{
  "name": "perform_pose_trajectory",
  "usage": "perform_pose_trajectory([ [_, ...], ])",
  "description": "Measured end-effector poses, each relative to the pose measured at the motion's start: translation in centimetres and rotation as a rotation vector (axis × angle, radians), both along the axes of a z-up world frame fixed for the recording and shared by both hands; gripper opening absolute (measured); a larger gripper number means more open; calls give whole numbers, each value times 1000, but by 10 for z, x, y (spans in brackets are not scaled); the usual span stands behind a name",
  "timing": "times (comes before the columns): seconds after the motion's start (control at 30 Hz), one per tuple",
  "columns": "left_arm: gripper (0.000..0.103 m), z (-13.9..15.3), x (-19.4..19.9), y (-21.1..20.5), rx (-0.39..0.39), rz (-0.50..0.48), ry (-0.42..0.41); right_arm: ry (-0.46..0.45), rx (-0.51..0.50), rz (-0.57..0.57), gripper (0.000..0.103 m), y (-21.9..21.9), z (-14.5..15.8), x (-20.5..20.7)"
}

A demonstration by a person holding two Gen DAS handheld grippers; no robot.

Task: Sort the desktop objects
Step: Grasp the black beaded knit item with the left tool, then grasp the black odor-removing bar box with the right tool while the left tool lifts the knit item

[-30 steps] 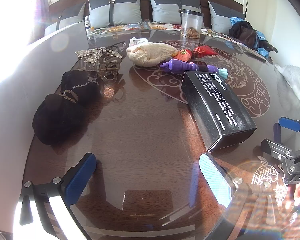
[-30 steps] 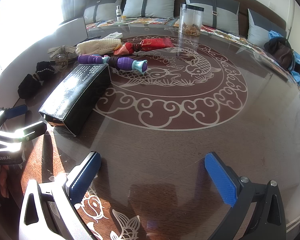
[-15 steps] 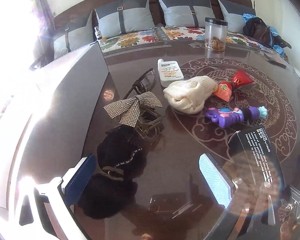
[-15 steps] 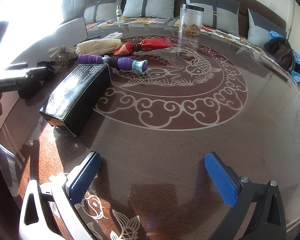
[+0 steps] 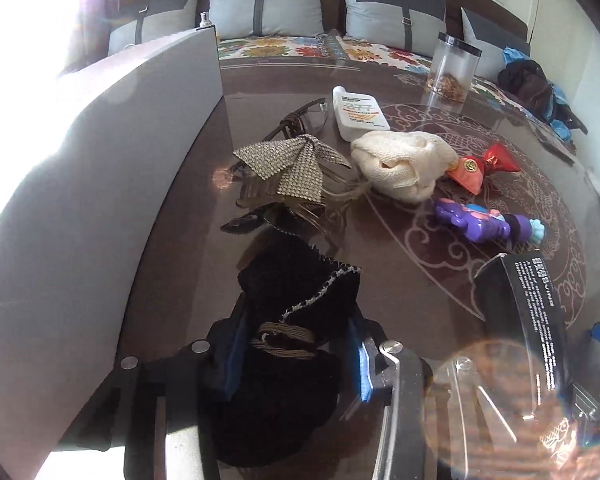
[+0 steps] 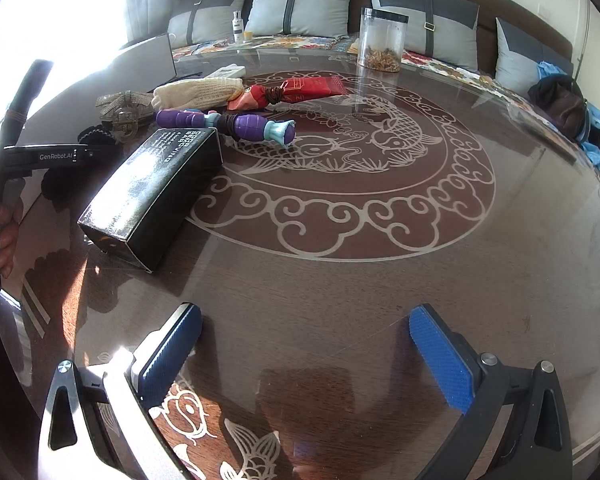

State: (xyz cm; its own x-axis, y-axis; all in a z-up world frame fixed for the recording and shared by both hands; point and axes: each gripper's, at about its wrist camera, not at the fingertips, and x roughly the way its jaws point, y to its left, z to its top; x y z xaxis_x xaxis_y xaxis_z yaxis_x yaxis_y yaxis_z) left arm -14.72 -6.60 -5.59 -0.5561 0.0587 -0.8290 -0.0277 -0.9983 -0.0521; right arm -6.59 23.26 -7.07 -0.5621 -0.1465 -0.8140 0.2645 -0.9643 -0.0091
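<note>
The black knitted item (image 5: pixel 296 320), a dark bundle with a pale stitched edge and a tan band around its middle, lies at the lower centre of the left wrist view on the glass-topped table (image 5: pixel 380 280). The left gripper (image 5: pixel 296 356) has just been closing, and its blue pads now sit against both sides of the bundle at the tan band, so the jaws stand narrow and hold the cloth between them.

Just above the bundle in that view lie a glittery silver bow (image 5: pixel 292 160) on a brownish hair claw and, past it, a pair of glasses (image 5: pixel 304 120). To the right of the bow sit a cream knitted glove (image 5: pixel 404 164), a white bottle (image 5: pixel 358 114) above it, a red and orange wrapped packet (image 5: pixel 484 164) and a purple toy (image 5: pixel 488 224). A black box (image 5: pixel 532 308) with white lettering fills the lower right. A clear jar (image 5: pixel 454 68) stands at the upper right, and a grey panel (image 5: pixel 100 180) rises along the left.

In the right wrist view the right gripper (image 6: pixel 304 360) hangs over bare table at the bottom of the frame, its blue pads wide apart with nothing between them. At the left edge a hand (image 6: pixel 4 232) holds the left gripper's handle, beside the black box (image 6: pixel 156 192).
</note>
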Motion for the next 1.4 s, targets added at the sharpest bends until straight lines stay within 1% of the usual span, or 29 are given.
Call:
perform_pose_trajectory([
  [0.07, 42, 0, 20, 13, 27, -18, 0, 0, 0, 0, 103, 0, 0, 0],
  [0.2, 43, -3, 55, 42, -25, -53, 24, 0, 0, 0, 103, 0, 0, 0],
  [0.27, 52, -5, 66, 50, -63, -39, 53, 0, 0, 0, 103, 0, 0, 0],
  [0.3, 66, -6, 69, 51, -80, -21, 69, 0, 0, 0, 103, 0, 0, 0],
  [0.33, 87, -8, 71, 50, -93, 1, 79, 0, 0, 0, 103, 0, 0, 0],
  [0.37, 94, -10, 70, 50, -99, 19, 78, 0, 0, 0, 103, 0, 0, 0],
  [0.47, 98, -12, 65, 42, -58, 31, 54, 0, 0, 0, 103, 0, 0, 0],
  [0.53, 103, -14, 65, 43, -57, 30, 43, 0, 0, 0, 103, 0, 0, 0],
  [1.4, 103, -15, 67, 42, -57, 33, 43, 0, 1, 1, 103, 0, -1, 0],
])
